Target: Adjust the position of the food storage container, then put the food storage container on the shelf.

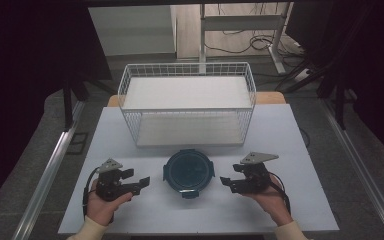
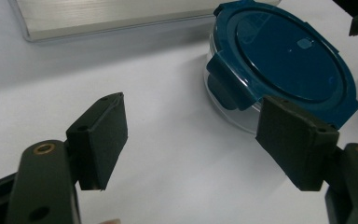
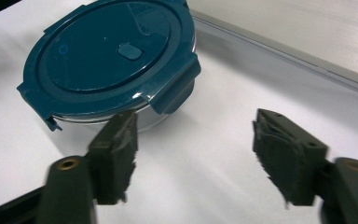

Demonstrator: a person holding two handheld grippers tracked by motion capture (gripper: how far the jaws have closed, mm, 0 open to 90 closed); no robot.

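A round clear container with a dark teal clip-on lid sits on the white table, near the front, between my two grippers. My left gripper rests to its left, open, jaws pointing toward it with nothing between them. The same container lies beyond the left gripper, ahead and to the right. My right gripper rests to the container's right, also open and empty. In the right gripper view the container stands ahead and left of the right gripper, with a side clip facing it.
A white wire basket with a flat white floor stands behind the container, at the table's far middle. Its base edge runs across both gripper views. The table ends close behind the hands. Dark floor and cables lie beyond.
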